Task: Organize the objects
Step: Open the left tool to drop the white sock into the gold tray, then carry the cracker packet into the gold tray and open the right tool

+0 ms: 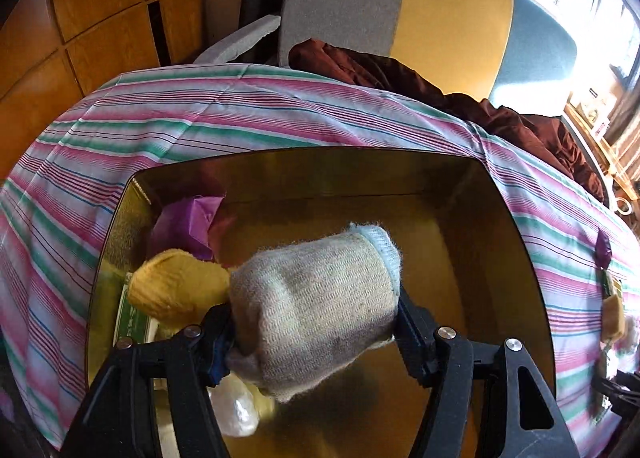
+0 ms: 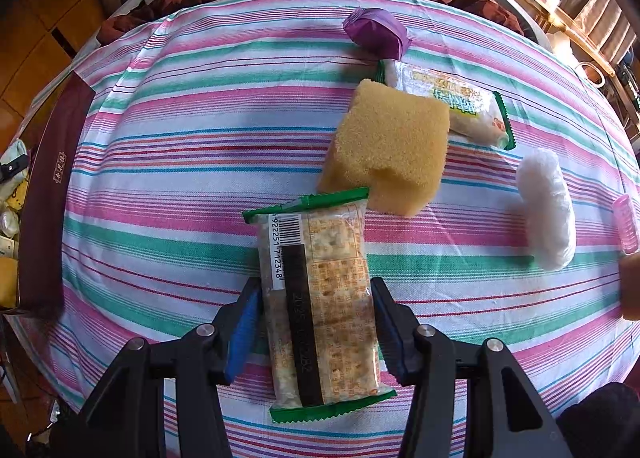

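In the left wrist view my left gripper (image 1: 314,332) is shut on a rolled grey sock (image 1: 316,310) and holds it over a gold-lined box (image 1: 500,234). The box holds a purple wrapper (image 1: 188,223), a mustard sock (image 1: 176,290), a green packet (image 1: 132,320) and a white lump (image 1: 234,410). In the right wrist view my right gripper (image 2: 316,322) is shut on a green-edged cracker packet (image 2: 320,298) above the striped cloth (image 2: 180,129). Ahead lie a yellow sponge (image 2: 390,145), a second snack packet (image 2: 456,101), a purple wrapped item (image 2: 376,31) and a white fluffy roll (image 2: 546,205).
The box's maroon outer wall (image 2: 48,201) stands at the left edge of the right wrist view. A pink item (image 2: 626,225) lies at the cloth's right edge. Dark red fabric (image 1: 440,93) and a grey, yellow and blue chair (image 1: 400,5) sit behind the table.
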The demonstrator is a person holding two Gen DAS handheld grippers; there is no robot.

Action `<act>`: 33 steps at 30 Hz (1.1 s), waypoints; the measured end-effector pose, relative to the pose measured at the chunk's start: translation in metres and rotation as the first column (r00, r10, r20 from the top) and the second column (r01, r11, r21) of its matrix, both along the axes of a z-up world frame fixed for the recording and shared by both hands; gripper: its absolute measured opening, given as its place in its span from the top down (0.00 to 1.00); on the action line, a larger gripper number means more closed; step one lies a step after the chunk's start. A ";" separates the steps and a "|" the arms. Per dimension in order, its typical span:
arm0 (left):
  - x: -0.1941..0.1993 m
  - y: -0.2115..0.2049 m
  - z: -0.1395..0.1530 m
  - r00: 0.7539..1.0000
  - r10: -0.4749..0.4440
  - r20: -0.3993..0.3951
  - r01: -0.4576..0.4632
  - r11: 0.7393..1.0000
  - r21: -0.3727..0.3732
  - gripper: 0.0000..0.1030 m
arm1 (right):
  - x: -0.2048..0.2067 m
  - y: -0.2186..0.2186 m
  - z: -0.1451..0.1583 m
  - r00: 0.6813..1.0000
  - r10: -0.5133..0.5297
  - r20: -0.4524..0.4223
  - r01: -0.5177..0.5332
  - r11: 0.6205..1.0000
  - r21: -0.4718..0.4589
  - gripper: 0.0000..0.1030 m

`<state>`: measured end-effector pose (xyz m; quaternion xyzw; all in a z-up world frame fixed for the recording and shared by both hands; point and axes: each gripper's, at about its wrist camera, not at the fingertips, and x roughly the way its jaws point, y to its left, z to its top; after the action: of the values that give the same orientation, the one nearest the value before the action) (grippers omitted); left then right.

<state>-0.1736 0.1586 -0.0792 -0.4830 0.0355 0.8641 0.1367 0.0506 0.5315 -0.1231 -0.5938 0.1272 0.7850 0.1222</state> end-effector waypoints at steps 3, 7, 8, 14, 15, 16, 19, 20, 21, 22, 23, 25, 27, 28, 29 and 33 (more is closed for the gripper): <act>-0.015 0.002 -0.005 1.000 0.023 -0.003 -0.023 0.999 -0.022 0.34 | 0.000 0.000 0.000 1.000 0.000 0.000 0.000 1.000 0.001 0.48; -0.026 0.004 -0.006 0.999 0.037 0.009 -0.037 0.999 -0.025 0.33 | 0.001 0.000 0.001 1.000 0.000 -0.001 0.000 1.000 0.000 0.48; -0.026 0.004 -0.005 0.999 0.039 0.005 -0.038 0.999 -0.023 0.33 | 0.001 0.000 0.000 1.000 0.000 0.000 0.000 1.000 0.001 0.48; -0.014 -0.007 0.012 0.997 0.057 -0.048 -0.056 0.998 0.003 0.29 | -0.002 -0.001 -0.002 1.000 0.002 0.000 -0.002 1.000 0.005 0.48; -0.009 -0.009 0.016 0.997 0.054 -0.063 -0.054 0.999 0.004 0.29 | -0.002 -0.001 -0.002 1.000 0.002 0.000 -0.002 1.000 0.006 0.48; -0.003 -0.012 0.020 0.996 0.047 -0.078 -0.047 0.999 0.008 0.29 | -0.002 -0.001 -0.002 1.000 0.003 0.000 -0.003 1.000 0.007 0.48; 0.016 -0.018 0.030 0.992 0.039 -0.119 -0.039 0.999 0.009 0.28 | -0.003 -0.001 -0.002 1.000 0.004 0.001 -0.004 1.000 0.010 0.48; 0.023 -0.020 0.033 0.990 0.037 -0.135 -0.036 0.999 0.013 0.28 | -0.003 -0.003 -0.002 1.000 0.005 0.001 -0.005 1.000 0.012 0.48; 0.030 -0.023 0.037 0.988 0.037 -0.151 -0.035 0.999 0.018 0.25 | -0.002 -0.003 -0.002 1.000 0.006 0.001 -0.006 1.000 0.014 0.48; 0.038 -0.025 0.040 0.985 0.040 -0.167 -0.037 0.999 0.022 0.23 | 0.000 -0.003 -0.002 1.000 0.007 0.001 -0.007 1.000 0.016 0.48; 0.045 -0.027 0.043 0.983 0.041 -0.179 -0.037 0.999 0.027 0.22 | 0.000 -0.003 -0.002 1.000 0.008 0.001 -0.008 1.000 0.017 0.48; 0.059 -0.031 0.046 0.980 0.034 -0.194 -0.028 0.999 0.034 0.21 | -0.001 -0.004 -0.002 1.000 0.012 0.002 -0.012 1.000 0.019 0.50; 0.071 -0.033 0.049 0.978 0.028 -0.207 -0.022 0.999 0.034 0.21 | -0.001 -0.009 -0.001 1.000 0.020 0.003 -0.020 1.000 0.023 0.51; 0.077 -0.034 0.050 0.977 0.023 -0.213 -0.015 0.999 0.035 0.21 | -0.002 -0.011 -0.001 1.000 0.025 0.003 -0.025 0.999 0.026 0.51; 0.083 -0.035 0.052 0.975 0.021 -0.222 -0.013 0.999 0.034 0.21 | -0.002 -0.014 0.000 1.000 0.029 0.005 -0.029 0.999 0.029 0.52; 0.103 -0.040 0.055 0.970 0.018 -0.241 -0.008 0.999 0.041 0.21 | -0.002 -0.030 0.002 0.999 0.051 -0.002 -0.051 0.998 0.044 0.57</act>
<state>-0.0710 0.1184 -0.0241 -0.3720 0.0316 0.9178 0.1354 0.0483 0.5013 -0.1212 -0.5926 0.0947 0.7916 0.1149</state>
